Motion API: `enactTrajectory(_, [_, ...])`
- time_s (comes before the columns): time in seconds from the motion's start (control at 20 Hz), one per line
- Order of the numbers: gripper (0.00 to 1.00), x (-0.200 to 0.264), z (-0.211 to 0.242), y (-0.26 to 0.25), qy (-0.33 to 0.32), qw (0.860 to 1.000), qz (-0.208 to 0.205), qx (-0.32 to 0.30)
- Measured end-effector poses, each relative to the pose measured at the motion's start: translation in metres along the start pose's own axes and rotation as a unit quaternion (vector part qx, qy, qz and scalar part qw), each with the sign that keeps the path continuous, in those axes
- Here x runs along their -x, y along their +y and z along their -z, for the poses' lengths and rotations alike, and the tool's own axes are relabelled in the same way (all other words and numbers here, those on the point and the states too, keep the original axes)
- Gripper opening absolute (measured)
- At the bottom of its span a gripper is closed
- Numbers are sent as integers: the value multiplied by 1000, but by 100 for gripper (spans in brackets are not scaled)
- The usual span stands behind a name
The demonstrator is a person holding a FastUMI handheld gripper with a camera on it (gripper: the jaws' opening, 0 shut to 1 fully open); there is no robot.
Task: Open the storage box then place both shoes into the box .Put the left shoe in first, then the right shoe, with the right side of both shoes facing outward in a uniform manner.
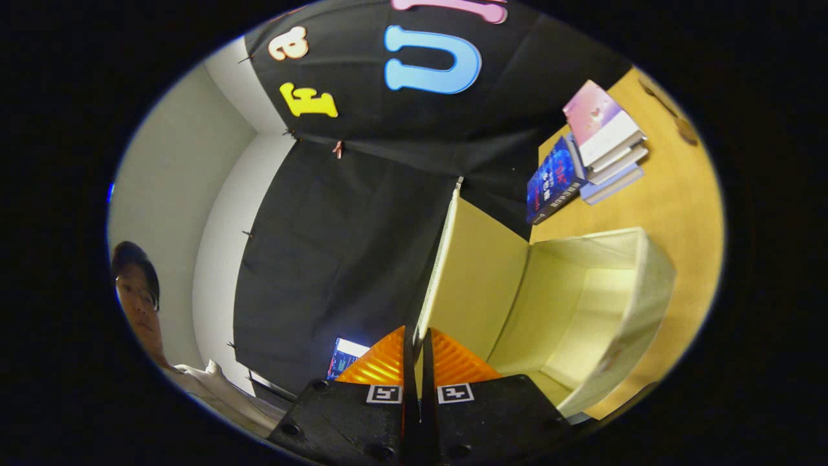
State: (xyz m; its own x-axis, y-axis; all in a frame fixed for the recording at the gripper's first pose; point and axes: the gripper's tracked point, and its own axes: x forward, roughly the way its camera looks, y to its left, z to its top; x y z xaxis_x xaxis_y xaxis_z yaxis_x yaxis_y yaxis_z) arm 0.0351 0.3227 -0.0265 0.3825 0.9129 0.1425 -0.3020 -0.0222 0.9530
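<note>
I see my gripper [417, 346] with its fingers nearly together, pinching the edge of the box's lid [475, 285], which stands raised. The box [637, 304] lies open on the wooden table [679, 194], its pale inside bare. Beyond the box sits a stack of books [592, 152]. A person [139, 291] is off beside the lid's far face

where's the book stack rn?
Gripper view: book stack lies on the wooden table, beyond the open storage box, against the booth wall. Tool grips the lid.
</note>
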Motion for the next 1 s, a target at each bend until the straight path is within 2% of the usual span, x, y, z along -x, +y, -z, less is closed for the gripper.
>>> enactTrajectory(0.2, [5,-65,6,22,26,999,15,35])
enactTrajectory(0.45, [6,-139,31,17,60,997,31,41])
enactTrajectory(0.75, [12,-174,47,5,75,994,45,67])
enactTrajectory(0.85, [26,-175,48,4,77,993,48,72])
enactTrajectory(0.95, [47,-168,44,2,69,992,57,90])
enactTrajectory(1.0, [63,-163,40,0,62,991,64,102])
